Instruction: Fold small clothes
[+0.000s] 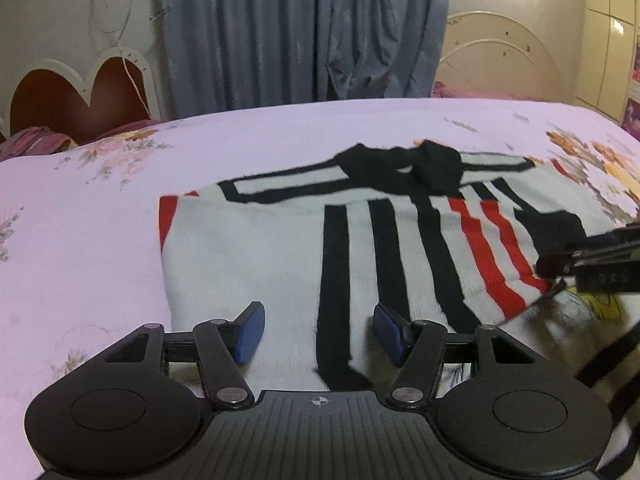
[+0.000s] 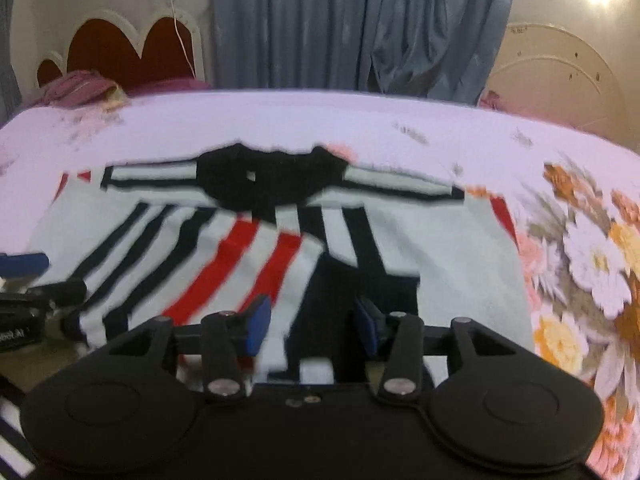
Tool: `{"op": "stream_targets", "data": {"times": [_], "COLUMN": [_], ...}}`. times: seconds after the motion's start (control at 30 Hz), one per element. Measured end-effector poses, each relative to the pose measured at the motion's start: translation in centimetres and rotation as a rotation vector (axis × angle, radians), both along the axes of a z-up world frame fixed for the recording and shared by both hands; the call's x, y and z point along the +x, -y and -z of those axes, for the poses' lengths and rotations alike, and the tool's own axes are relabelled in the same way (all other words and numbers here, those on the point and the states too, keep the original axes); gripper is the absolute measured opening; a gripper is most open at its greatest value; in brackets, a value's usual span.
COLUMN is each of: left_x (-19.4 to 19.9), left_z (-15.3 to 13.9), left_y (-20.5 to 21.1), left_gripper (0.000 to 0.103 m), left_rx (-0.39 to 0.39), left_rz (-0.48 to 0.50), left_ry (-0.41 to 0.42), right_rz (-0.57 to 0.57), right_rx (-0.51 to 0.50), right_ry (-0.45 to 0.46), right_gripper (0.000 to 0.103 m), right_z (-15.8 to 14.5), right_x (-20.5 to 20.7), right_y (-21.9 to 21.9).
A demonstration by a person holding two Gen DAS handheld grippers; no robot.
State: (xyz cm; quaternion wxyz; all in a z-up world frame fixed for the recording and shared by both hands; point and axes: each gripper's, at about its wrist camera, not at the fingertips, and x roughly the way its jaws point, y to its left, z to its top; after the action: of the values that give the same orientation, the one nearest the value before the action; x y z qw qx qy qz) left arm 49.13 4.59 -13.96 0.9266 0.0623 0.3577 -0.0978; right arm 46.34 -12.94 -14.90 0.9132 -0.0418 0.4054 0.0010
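White knit fabric with black and red stripes and a black collar, a small sweater (image 1: pixel 256 256), lies spread on the lilac bedsheet printed with flowers (image 1: pixel 80 216), its striped sleeve folded across the front. The left gripper (image 1: pixel 319 330) hovers low over the near hem with its blue-padded jaws parted and nothing pinched between them, a black stripe running under the gap. The right gripper (image 2: pixel 308 324) hangs over the folded sleeve's dark cuff, jaws partly apart and gripping nothing; grey curtains (image 1: pixel 304 28) hang behind the bed.
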Motion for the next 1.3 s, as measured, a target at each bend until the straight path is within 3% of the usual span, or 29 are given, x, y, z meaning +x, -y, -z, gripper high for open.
{"op": "stream_targets", "data": {"times": [0.43, 0.57, 0.67, 0.77, 0.9, 1.1, 1.3], "left_x": [-1.6, -3.4, -6.7, -10.5, -15.1, -20.0, -23.5], "left_z": [0.2, -1.2, -2.2, -2.4, -1.4, 0.3, 1.5], "left_y": [0.1, -0.4, -2.1, -4.5, -7.1, -7.7, -9.0], "left_gripper": [0.060, 0.062, 0.077, 0.077, 0.048, 0.049, 0.049], "left_rx": [0.045, 0.039, -0.013, -0.069, -0.139, -0.202, -0.408], "left_rz": [0.014, -0.005, -0.009, -0.017, -0.082, -0.144, -0.156], "left_ry": [-0.015, -0.015, -0.023, -0.067, -0.135, -0.194, -0.250], "right_rz": [0.020, 0.018, 0.010, 0.030, 0.068, 0.132, 0.115], "right_rx": [0.011, 0.050, 0.127, 0.214, 0.315, 0.474, 0.594], "right_ry": [-0.002, 0.014, 0.028, 0.025, -0.017, -0.108, -0.110], "right_gripper": [0.048, 0.053, 0.058, 0.049, 0.030, 0.036, 0.036], "right_z": [0.4, -1.1, -2.4, -3.1, -2.7, -0.2, 1.4], "right_x": [0.0, -0.9, -3.5, -7.7, -13.3, -20.0, -24.9], "right_y": [0.2, 0.9, 3.1, 7.7, 14.3, 19.9, 20.0]}}
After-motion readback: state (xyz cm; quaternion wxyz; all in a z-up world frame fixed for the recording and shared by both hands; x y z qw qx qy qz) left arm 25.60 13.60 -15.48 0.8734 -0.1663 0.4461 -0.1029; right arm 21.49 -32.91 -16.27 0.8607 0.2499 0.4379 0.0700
